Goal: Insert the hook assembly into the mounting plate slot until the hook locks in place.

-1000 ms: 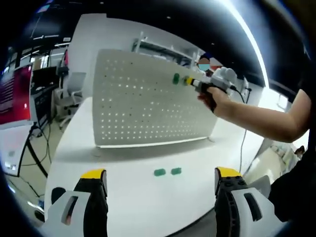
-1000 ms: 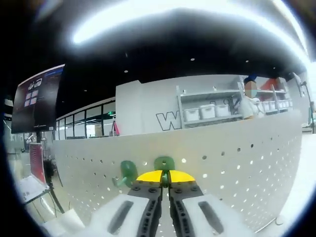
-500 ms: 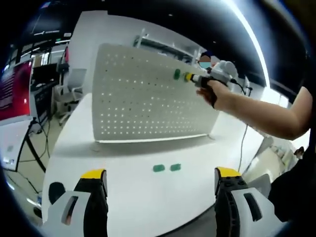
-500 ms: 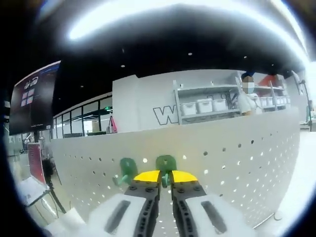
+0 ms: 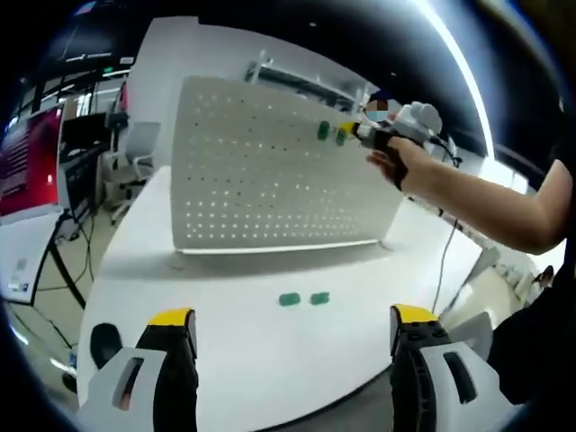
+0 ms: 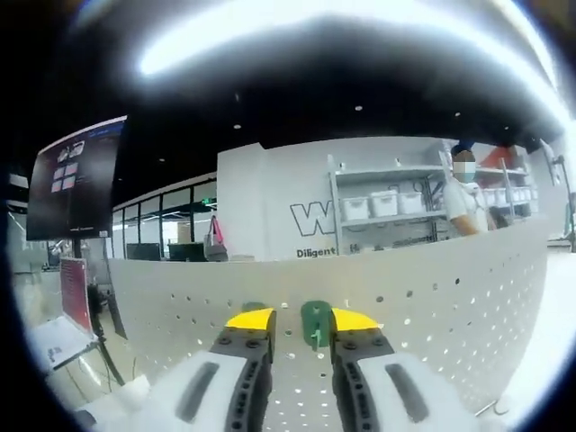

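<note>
Left tongs (image 5: 292, 337) hover open over the counter (image 5: 225, 297), where two green hooks (image 5: 301, 298) lie unused. Right tongs (image 6: 301, 317) stand parted around a green hook (image 6: 315, 321) seated on the pegboard (image 6: 432, 297), seemingly inserted.

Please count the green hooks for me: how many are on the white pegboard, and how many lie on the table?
Green hooks on the pegboard: 2, one and another beside the right gripper.
Green hooks on the table: 2, one and another.
Total: 4.
</note>
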Tool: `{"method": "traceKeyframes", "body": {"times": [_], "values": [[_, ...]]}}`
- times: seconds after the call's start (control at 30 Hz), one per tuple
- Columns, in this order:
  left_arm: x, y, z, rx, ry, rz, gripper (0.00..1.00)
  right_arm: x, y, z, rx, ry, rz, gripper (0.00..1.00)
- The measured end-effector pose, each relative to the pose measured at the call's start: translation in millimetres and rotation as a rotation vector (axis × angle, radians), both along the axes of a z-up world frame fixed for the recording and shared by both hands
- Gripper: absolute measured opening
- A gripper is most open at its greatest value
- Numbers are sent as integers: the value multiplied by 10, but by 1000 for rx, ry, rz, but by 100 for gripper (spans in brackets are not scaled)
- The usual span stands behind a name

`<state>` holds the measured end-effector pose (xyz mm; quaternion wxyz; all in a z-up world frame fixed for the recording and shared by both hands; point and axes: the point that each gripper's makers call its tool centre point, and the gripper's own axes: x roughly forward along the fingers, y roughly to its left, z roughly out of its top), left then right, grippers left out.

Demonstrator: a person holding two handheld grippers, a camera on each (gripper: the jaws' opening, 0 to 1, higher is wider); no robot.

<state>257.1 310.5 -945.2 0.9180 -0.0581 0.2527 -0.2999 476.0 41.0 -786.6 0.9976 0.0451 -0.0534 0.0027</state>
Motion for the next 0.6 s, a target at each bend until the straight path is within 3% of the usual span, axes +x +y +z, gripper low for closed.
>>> {"method": "traceKeyframes", "body": {"times": [0.27,0.37,0.5,0.6], "values": [[-39,-34,-45,0,16,-8,90,-285,-37,-222,-44,49,73,21],[-40,-35,-55,0,19,-6,90,-407,-14,-477,-33,104,128,22],[-55,-51,-95,6,31,-13,89,-610,107,-858,-107,205,202,22],[-64,-67,-109,5,34,-17,88,-807,250,-1075,-101,242,281,23]]}}
